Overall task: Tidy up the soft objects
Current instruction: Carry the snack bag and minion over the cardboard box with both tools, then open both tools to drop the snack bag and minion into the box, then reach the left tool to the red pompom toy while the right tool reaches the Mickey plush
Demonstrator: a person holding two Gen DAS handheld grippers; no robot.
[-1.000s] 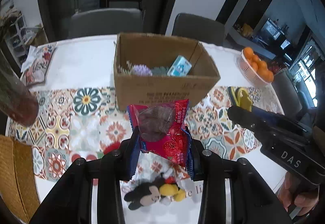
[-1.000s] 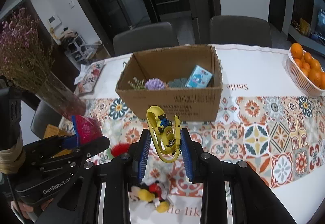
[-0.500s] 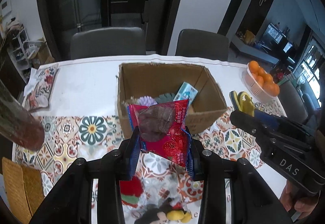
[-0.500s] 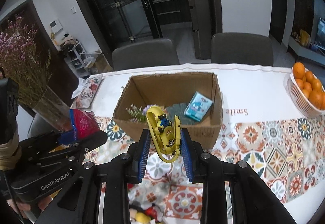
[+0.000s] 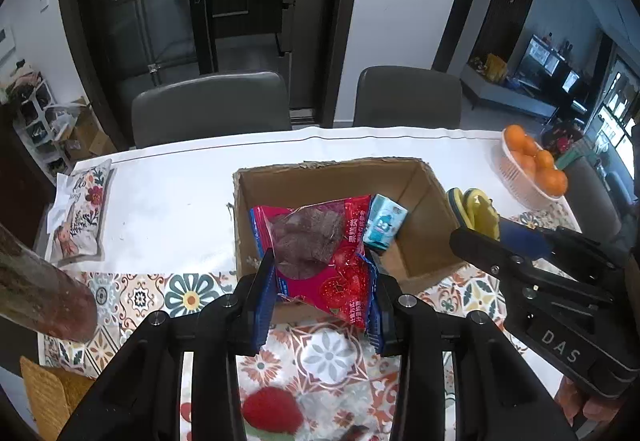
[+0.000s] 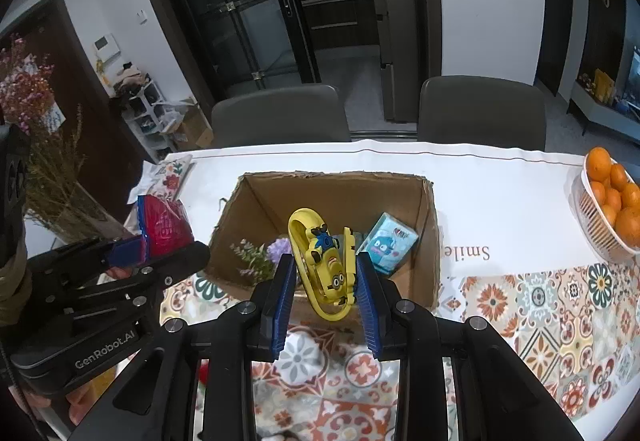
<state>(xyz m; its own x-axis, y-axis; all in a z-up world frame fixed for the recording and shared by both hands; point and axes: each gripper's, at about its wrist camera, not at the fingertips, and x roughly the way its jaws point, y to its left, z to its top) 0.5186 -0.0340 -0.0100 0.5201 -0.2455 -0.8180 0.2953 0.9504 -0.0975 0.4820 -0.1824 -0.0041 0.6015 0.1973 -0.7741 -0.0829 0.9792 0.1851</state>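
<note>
Both grippers, loads clamped, nearer box (image 5: 336,177) probably.

Even, cool indoor light, soft shadows, strong fisheye bending, black vignetted corners, mostly sharp

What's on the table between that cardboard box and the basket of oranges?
Nothing: in the right wrist view only bare white tablecloth with printed lettering separates the open brown cardboard box from the white basket of oranges.
</note>
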